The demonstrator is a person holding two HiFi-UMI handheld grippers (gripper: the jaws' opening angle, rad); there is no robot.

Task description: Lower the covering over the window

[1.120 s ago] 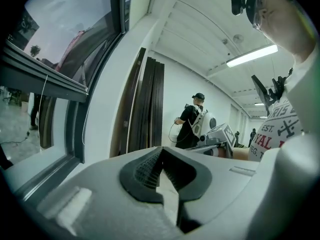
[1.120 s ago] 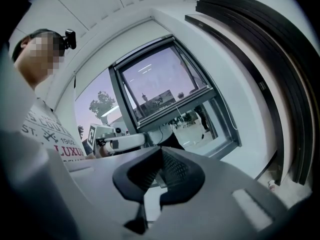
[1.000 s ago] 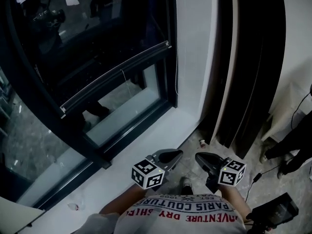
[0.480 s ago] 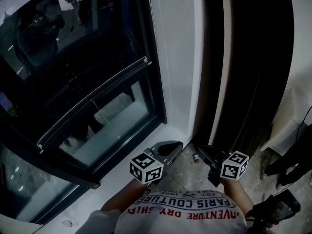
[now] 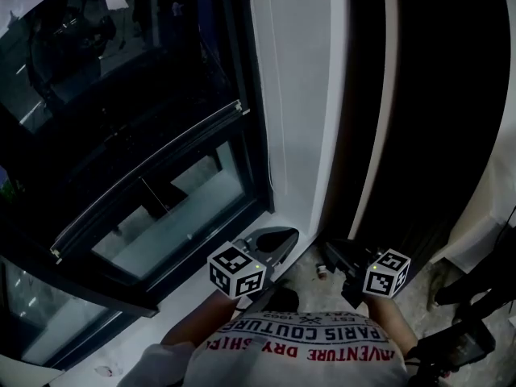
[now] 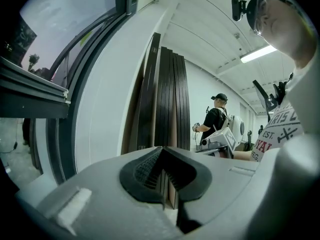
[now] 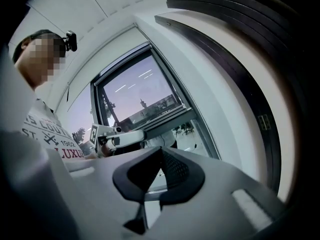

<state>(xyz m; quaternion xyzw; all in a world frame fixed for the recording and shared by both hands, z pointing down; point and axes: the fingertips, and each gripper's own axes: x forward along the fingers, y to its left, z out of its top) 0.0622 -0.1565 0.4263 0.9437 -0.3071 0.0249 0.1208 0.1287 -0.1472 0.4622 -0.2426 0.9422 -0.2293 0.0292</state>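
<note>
The grey plastic left gripper (image 5: 282,239), with black ribbed pads, has its jaws pressed together on nothing. The right gripper (image 5: 334,252) matches it, also closed and empty. Both are held low in front of the person's printed white T-shirt (image 5: 306,353), by the right end of the flat white window sill (image 5: 161,317).

Since 1 second ago the 2 grippers have travelled along the sill toward that end. The smooth white wall pier (image 5: 294,95) now fills the middle of the head view, and the window sits further left. I judge this an approach to the window's right edge, where a pull cord may hang, though none can be made out.

The covering, a dark sheer roller shade (image 5: 121,95), hangs over the upper glass. It ends at a slim silver metal bottom rail (image 5: 145,176) partway down, with paler bare glass (image 5: 177,216) beneath. It is untouched and well apart from both grippers. Right of the pier lean tall, flat dark-brown boards (image 5: 435,95).
</note>
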